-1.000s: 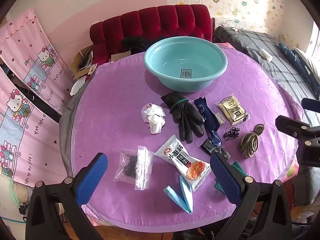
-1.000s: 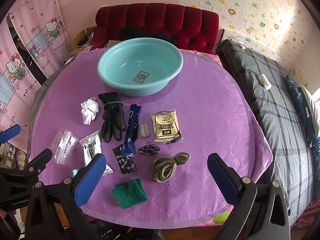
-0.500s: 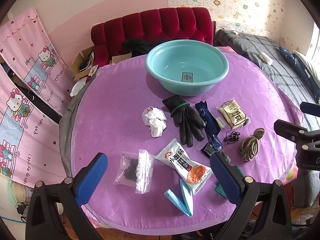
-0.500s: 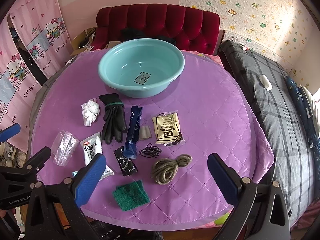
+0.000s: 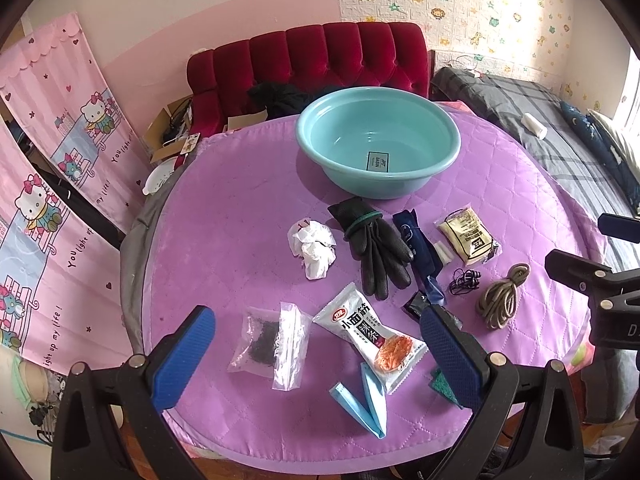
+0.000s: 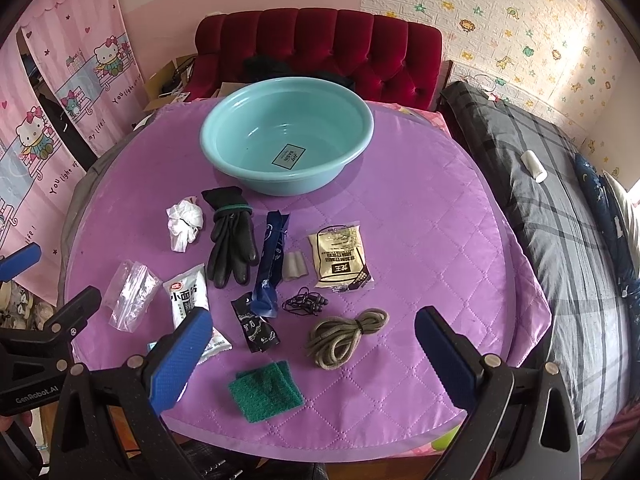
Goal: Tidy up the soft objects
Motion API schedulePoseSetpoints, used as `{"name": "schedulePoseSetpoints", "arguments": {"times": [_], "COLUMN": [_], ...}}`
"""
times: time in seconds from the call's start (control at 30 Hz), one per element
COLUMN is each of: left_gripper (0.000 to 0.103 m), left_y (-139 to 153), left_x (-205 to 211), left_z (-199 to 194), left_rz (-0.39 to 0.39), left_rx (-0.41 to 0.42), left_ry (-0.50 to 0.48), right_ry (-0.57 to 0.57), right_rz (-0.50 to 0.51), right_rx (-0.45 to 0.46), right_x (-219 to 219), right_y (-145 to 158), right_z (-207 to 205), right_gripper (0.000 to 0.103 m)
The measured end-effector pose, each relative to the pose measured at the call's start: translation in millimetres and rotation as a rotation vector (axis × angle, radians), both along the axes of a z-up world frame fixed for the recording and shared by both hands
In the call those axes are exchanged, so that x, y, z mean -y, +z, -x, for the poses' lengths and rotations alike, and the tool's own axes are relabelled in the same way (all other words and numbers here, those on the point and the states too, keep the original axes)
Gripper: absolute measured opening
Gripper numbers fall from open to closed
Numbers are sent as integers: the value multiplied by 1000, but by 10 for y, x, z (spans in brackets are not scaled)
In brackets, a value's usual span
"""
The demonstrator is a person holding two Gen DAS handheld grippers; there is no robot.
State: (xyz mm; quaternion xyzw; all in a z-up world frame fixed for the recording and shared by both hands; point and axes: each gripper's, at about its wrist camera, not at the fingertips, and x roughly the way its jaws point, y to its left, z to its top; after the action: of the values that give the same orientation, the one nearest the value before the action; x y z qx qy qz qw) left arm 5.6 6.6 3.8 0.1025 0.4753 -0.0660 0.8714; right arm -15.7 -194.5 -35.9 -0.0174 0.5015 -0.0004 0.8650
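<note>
Purple quilted table [image 6: 420,240], red sofa behind. Teal basin [image 6: 360,120] at 12 o'clock, nothing inside. Task not started, as I judge: all soft stuff out on cloth. Black gloves [image 6: 232,240] and white crumpled tissue [image 6: 182,220] just below basin at 10 o'clock; rope coil [image 6: 344,332] and green scrub pad [image 6: 266,392] at 6 o'clock, snack packet [image 5: 372,328] nearby. My left gripper [image 5: 316,352] jaws wide apart, holding nothing, hovering over near edge. Right gripper [image 6: 312,356] same, apart, nothing held. Everything left to sort.
</note>
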Motion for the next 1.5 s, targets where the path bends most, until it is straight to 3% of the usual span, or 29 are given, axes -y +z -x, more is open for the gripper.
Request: {"name": "schedulePoseSetpoints", "arguments": {"times": [1.5], "left_gripper": [103], "left_y": [-54], "left_x": [-14], "left_z": [14], "left_rz": [30], "left_rx": [-23], "left_ry": [1], "right_ry": [-3], "right_rz": [18], "right_rx": [-29], "right_x": [45], "right_y": [-101], "right_z": [-6], "right_gripper": [103]}}
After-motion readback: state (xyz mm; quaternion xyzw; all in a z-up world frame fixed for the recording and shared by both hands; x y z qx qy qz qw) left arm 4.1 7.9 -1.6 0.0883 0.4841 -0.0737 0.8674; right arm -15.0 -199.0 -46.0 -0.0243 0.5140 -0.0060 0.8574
